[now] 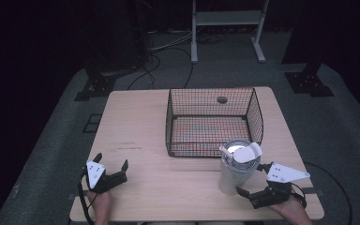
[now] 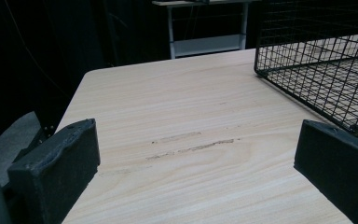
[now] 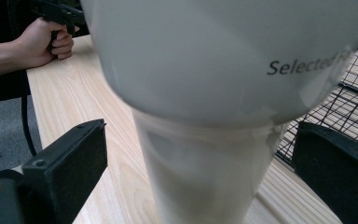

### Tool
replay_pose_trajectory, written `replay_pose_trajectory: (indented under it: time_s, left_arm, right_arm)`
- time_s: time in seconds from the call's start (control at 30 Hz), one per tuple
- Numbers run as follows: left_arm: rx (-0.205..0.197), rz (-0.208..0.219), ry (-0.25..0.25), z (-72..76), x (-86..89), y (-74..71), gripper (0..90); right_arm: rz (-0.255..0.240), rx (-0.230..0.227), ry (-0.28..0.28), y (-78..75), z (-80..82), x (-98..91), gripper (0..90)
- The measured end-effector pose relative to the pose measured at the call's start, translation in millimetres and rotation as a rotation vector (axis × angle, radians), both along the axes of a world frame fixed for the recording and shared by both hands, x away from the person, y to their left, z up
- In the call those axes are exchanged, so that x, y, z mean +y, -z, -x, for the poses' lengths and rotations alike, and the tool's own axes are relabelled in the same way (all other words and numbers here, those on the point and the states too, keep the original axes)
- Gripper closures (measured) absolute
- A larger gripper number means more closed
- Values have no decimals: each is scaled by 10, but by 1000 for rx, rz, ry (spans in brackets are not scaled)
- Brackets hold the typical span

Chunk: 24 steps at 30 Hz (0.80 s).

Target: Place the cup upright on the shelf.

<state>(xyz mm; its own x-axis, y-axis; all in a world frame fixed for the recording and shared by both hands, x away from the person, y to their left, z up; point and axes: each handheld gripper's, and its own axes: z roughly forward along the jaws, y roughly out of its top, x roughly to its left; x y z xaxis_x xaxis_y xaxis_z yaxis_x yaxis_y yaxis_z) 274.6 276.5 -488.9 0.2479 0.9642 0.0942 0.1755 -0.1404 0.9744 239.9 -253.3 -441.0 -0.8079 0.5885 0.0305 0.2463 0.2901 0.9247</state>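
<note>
I had the right gripper (image 1: pixel 251 179) wide open, holding nothing, its jaws flanking the white tumbler (image 1: pixel 235 169) at the wire basket's (image 1: pixel 178 123) five o'clock corner. Probably the grasp step: next came closing squarely. My left gripper (image 1: pixel 110 162) idled open, empty.

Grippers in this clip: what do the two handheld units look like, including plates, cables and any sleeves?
Both are black, pistol-style units with two blocky black jaws. The left tongs carry a small grey-white three-cornered plate with dark dots; the right tongs carry a longer one. A black cable trails from the left unit, another from the right. No sleeves show: the forearms are bare.
</note>
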Motion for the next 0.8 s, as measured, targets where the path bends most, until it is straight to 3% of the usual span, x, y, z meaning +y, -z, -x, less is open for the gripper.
replay_pose_trajectory:
  time_s: [0.5, 0.8]
  left_arm:
    - [0, 0, 0, 0, 1, 0, 0]
    - [0, 2, 1, 0, 2, 0, 0]
  right_arm:
    - [-21, -21, 10, 100, -95, 116, 29]
    - [-53, -56, 23, 135, -149, 194, 31]
